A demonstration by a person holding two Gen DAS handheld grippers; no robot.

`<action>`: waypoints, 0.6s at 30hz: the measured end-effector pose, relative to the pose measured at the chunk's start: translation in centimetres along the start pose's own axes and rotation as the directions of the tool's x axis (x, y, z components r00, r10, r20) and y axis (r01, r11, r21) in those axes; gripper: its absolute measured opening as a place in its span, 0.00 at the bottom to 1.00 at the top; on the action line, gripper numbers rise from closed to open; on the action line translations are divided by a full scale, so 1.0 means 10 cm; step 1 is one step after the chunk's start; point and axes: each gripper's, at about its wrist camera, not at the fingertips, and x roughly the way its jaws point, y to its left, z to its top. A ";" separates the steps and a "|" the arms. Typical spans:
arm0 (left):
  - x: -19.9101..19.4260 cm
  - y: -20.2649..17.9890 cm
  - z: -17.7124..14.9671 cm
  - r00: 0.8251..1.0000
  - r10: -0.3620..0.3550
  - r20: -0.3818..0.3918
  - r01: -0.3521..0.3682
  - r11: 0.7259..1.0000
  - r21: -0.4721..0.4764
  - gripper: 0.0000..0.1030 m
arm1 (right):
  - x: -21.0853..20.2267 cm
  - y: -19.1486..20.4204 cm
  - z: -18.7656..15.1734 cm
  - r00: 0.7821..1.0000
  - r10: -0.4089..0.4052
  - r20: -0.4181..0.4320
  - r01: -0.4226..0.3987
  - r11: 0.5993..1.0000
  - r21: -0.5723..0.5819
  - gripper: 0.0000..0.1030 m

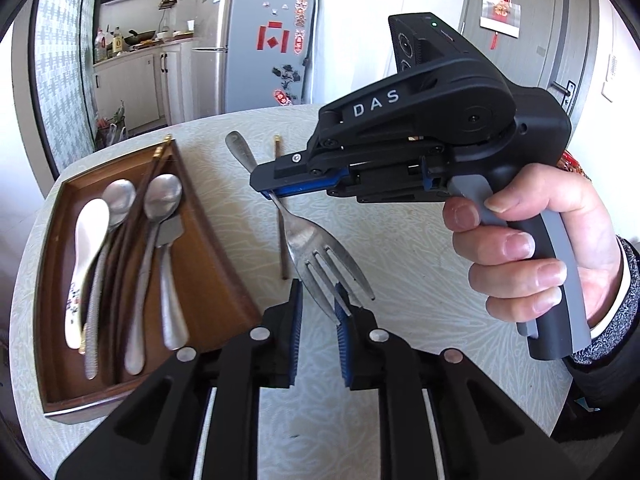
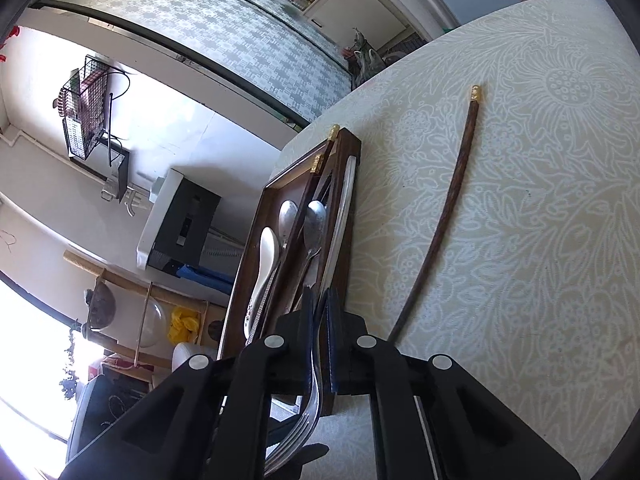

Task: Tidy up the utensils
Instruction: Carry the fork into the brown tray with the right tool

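A steel fork (image 1: 308, 240) hangs over the table with my right gripper (image 1: 266, 194) shut on its handle. Its tines reach down between the blue pads of my left gripper (image 1: 319, 296). The tines lie against the right pad (image 1: 342, 320), and a gap shows at the left pad, so the jaws stand open. In the right wrist view the fork (image 2: 316, 380) runs between the shut pads of my right gripper (image 2: 320, 308), tines toward the camera. The brown wooden tray (image 1: 224, 264) on the left holds a white ceramic spoon (image 1: 86, 248), metal spoons (image 1: 160, 200) and dark chopsticks. A single chopstick (image 2: 440, 220) lies on the table.
The round table (image 1: 400, 220) has a pale floral cloth, and its edge curves close behind the tray (image 2: 352, 184). A person's hand (image 1: 532, 248) grips the right gripper's handle. Behind stand a silver fridge (image 1: 256, 40), a kitchen counter (image 1: 140, 52) and a door (image 1: 528, 20).
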 end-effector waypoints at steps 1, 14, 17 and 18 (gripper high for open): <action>-0.04 0.03 -0.03 1.000 0.003 0.003 -0.003 1.000 -0.004 0.16 | 0.03 0.03 0.00 1.000 0.000 -0.004 0.000 1.000 -0.004 0.07; -0.33 0.45 -0.07 0.998 0.063 0.024 -0.061 0.997 -0.057 0.16 | 0.48 0.50 0.07 0.998 0.021 -0.059 -0.025 0.998 -0.066 0.07; -0.34 0.58 -0.08 0.997 0.080 0.014 -0.079 0.994 -0.070 0.15 | 0.60 0.53 0.10 0.997 0.016 -0.069 -0.021 0.997 -0.069 0.07; -0.34 0.63 -0.08 0.996 0.085 0.006 -0.084 0.994 -0.074 0.15 | 0.65 0.52 0.12 0.997 0.014 -0.073 -0.019 0.998 -0.067 0.07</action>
